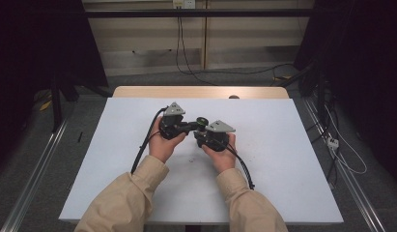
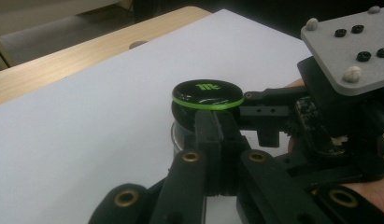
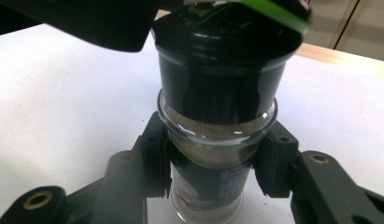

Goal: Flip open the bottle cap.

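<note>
A white counter (image 1: 263, 159) lies under me, with dim floor and cables beyond at twelve o'clock. My right gripper (image 3: 213, 158) has its jaws clamped on a glass jar (image 3: 213, 140) of brown powder, held upright mid-counter. My left gripper (image 2: 217, 128), at nine o'clock of the jar, has its jaws clenched together, tips against the black lid (image 2: 207, 95).

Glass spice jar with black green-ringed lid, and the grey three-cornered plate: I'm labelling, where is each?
glass spice jar (image 3: 217, 135), right gripper view, on its glass shoulder.
black green-ringed lid (image 2: 207, 92), left gripper view, on its top.
grey three-cornered plate (image 2: 353, 42), left gripper view, on its flat face.
</note>
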Available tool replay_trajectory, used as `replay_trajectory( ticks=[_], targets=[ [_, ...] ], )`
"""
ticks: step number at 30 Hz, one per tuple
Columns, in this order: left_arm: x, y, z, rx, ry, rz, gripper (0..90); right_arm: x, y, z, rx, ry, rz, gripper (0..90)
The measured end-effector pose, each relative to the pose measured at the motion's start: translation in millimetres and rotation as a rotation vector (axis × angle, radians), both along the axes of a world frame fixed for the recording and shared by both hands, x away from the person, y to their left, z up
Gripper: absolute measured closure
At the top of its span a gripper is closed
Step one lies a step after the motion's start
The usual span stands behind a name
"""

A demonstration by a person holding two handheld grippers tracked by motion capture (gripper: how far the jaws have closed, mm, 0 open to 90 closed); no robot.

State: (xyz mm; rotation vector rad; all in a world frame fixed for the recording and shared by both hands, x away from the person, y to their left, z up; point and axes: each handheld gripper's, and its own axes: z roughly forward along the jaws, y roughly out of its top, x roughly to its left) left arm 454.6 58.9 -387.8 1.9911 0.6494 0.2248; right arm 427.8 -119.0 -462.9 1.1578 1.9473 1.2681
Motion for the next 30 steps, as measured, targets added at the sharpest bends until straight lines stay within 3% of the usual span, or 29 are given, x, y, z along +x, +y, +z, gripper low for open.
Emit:
replay_trajectory(
  ticks=[30],
  targets=[
    [2.2,-3.2,5.0,-0.001,-0.007,-0.001,90.0,0.2,-0.1,-0.1,0.001,0.001,0.0,53.3]
  ],
)
